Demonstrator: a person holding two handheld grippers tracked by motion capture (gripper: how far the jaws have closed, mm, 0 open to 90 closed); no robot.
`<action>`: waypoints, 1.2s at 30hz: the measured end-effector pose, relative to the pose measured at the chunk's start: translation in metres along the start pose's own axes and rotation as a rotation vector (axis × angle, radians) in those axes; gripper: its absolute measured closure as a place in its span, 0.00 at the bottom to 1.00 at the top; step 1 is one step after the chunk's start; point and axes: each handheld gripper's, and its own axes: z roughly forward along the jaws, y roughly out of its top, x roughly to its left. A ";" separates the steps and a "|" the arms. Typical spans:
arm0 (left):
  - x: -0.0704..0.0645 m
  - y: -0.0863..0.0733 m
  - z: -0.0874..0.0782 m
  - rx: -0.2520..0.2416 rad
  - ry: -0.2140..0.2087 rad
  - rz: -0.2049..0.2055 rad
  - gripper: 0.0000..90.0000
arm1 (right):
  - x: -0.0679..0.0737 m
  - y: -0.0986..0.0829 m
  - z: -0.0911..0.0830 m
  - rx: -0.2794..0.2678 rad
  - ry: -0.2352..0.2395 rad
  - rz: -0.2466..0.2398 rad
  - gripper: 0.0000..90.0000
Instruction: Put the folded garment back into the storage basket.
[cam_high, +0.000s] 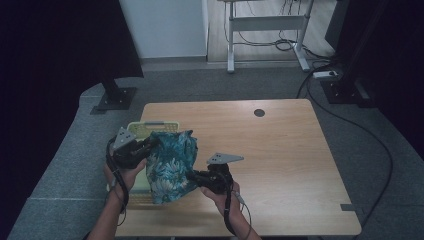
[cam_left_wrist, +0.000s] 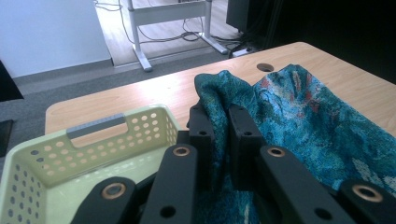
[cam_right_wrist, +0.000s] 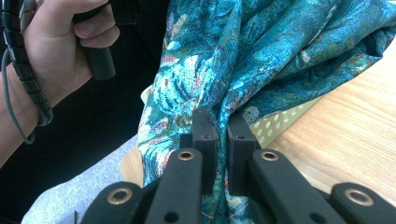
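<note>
Wooden bench (cam_high: 280, 150) carries a pale green perforated basket (cam_high: 145, 129) at its near left edge. Teal floral cloth (cam_high: 172, 165) hangs over the basket, lifted clear. Left tool (cam_high: 150, 144) pinches its upper edge; right tool (cam_high: 192, 176) is clamped on its lower fold.
</note>
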 end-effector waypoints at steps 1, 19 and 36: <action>0.001 0.000 0.000 0.000 0.001 -0.001 0.91 | -0.001 0.000 0.001 -0.002 0.002 0.001 0.93; 0.009 0.002 0.010 0.005 -0.006 0.000 0.91 | -0.007 0.003 0.015 -0.007 0.003 0.023 0.93; 0.021 -0.002 0.014 0.007 -0.006 -0.015 0.91 | -0.010 0.004 0.025 -0.015 0.005 0.032 0.93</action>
